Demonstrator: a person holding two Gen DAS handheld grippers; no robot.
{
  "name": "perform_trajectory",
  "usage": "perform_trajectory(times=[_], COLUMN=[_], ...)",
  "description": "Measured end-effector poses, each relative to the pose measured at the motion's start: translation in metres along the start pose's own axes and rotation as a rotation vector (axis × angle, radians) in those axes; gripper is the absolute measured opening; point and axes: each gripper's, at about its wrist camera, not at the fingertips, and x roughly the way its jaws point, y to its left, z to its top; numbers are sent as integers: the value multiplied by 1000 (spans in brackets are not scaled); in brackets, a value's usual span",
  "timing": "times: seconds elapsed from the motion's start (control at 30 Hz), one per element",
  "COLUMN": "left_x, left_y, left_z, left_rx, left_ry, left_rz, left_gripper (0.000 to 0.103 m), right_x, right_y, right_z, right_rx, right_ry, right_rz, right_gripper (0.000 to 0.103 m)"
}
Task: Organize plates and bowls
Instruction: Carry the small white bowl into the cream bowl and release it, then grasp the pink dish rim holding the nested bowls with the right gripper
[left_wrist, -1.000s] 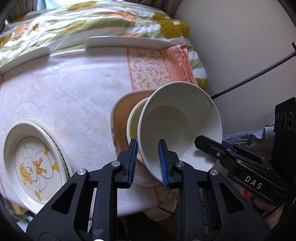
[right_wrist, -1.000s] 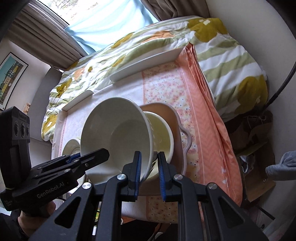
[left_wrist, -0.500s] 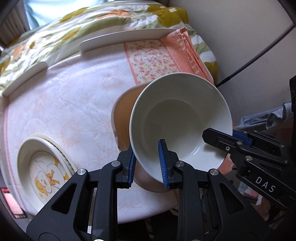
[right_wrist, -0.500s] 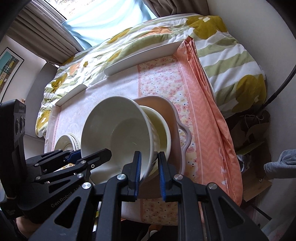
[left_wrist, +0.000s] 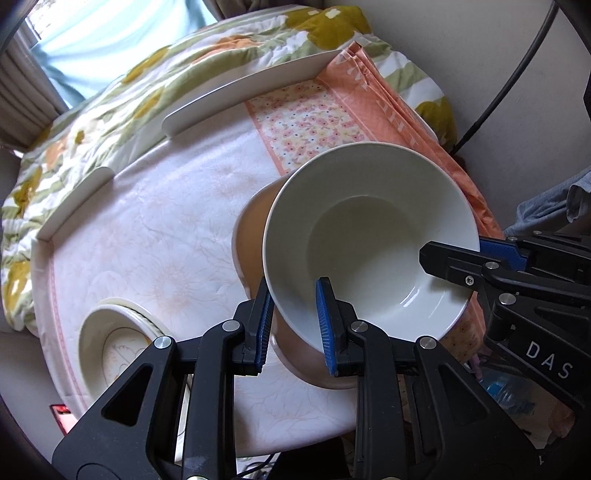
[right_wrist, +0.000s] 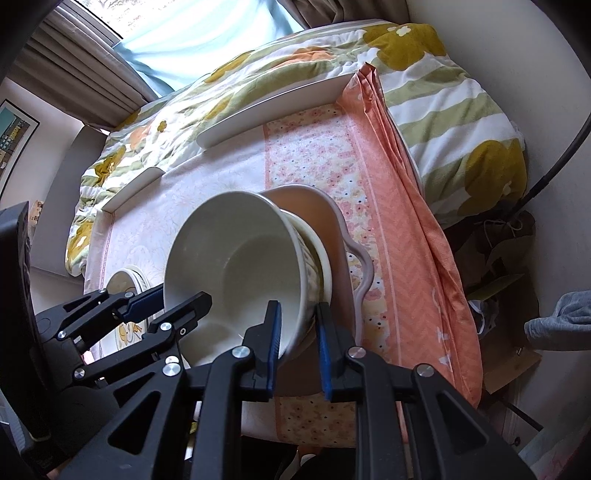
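Note:
A large white bowl (left_wrist: 369, 236) is held by both grippers, rim to rim. My left gripper (left_wrist: 293, 317) is shut on its near-left rim. My right gripper (right_wrist: 295, 334) is shut on its near-right rim. In the right wrist view the white bowl (right_wrist: 236, 266) sits down over a smaller pale yellow bowl (right_wrist: 321, 258), which rests on a pinkish-brown plate with a handle (right_wrist: 343, 240). The plate also shows behind the bowl in the left wrist view (left_wrist: 251, 236). A stack of white plates with a duck picture (left_wrist: 110, 343) lies at the near left.
The dishes sit on a round table with a white flowered cloth (left_wrist: 155, 229) and an orange patterned runner (right_wrist: 402, 206). White raised table edging (left_wrist: 243, 96) lies at the back. A flowered quilt (right_wrist: 443, 99) is behind; a wall and a black cable (left_wrist: 517, 74) are right.
Both grippers lowered the white bowl and levelled it over the yellow bowl, which is now mostly covered. The view of the table has widened.

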Motion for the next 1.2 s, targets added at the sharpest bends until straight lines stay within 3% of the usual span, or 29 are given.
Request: perform_trajectory(times=[0.23, 0.5, 0.77, 0.8, 0.83, 0.87, 0.9, 0.93, 1.0, 1.07, 1.2], left_x=[-2, -13, -108, -116, -123, -126, -128, -130, -130, -118, -84], left_y=[0, 11, 59, 64, 68, 71, 74, 78, 83, 82, 71], left_z=[-1, -2, -10, -14, -18, -23, -26, -32, -43, -50, -60], left_rx=[5, -44, -159, -166, -171, -174, -179, -188, -197, -171, -99], left_ry=[-9, -11, -243, -258, -269, -275, -282, -299, -332, -290, -187], left_rz=[13, -45, -38, -23, -3, 15, 26, 35, 34, 8, -38], left_gripper=[21, 21, 21, 22, 25, 44, 90, 102, 103, 103, 103], right_x=[-4, -6, -77, -89, -98, -106, -113, -118, -126, -123, -93], right_y=[-2, -2, 4, 6, 8, 9, 10, 10, 7, 2, -3], right_z=[3, -2, -2, -4, -6, -8, -12, -14, -19, -21, -15], right_rx=[-1, -1, -120, -154, -184, -211, -239, -262, -297, -325, -391], right_ry=[-9, 5, -120, -142, -160, -175, -192, -206, -238, -229, -71], right_rz=[3, 16, 43, 42, 36, 29, 19, 15, 4, -12, -106], right_gripper=[17, 17, 17, 25, 47, 63, 94, 103, 103, 103, 103])
